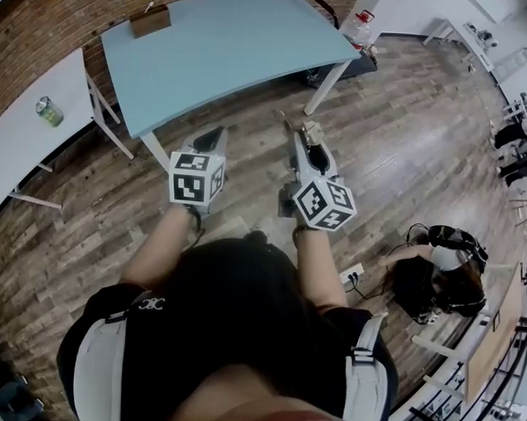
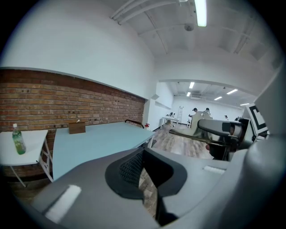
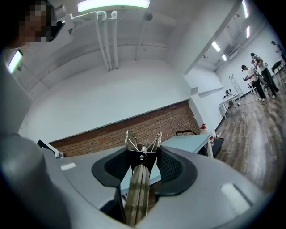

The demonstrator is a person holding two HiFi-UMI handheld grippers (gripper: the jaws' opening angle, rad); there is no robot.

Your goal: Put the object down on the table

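My right gripper (image 3: 143, 157) is shut on a long metal tool (image 3: 142, 147) with flat handles, a black pivot and two prongs that stick up past the jaws. In the head view the right gripper (image 1: 306, 144) holds it in the air above the wooden floor, just off the near edge of the light blue table (image 1: 227, 47). The left gripper view shows the tool (image 2: 190, 134) as a thin bar jutting from the right gripper (image 2: 223, 129). My left gripper (image 1: 211, 144) hangs beside it at the same height. Its jaws (image 2: 143, 166) are together with nothing in them.
A brown box (image 1: 150, 21) stands at the blue table's far edge. A white table (image 1: 22, 151) to the left carries a green bottle (image 1: 49, 110). A black bag with headphones (image 1: 439, 274) and a power strip (image 1: 352, 275) lie on the floor at right. People (image 3: 259, 76) stand far off.
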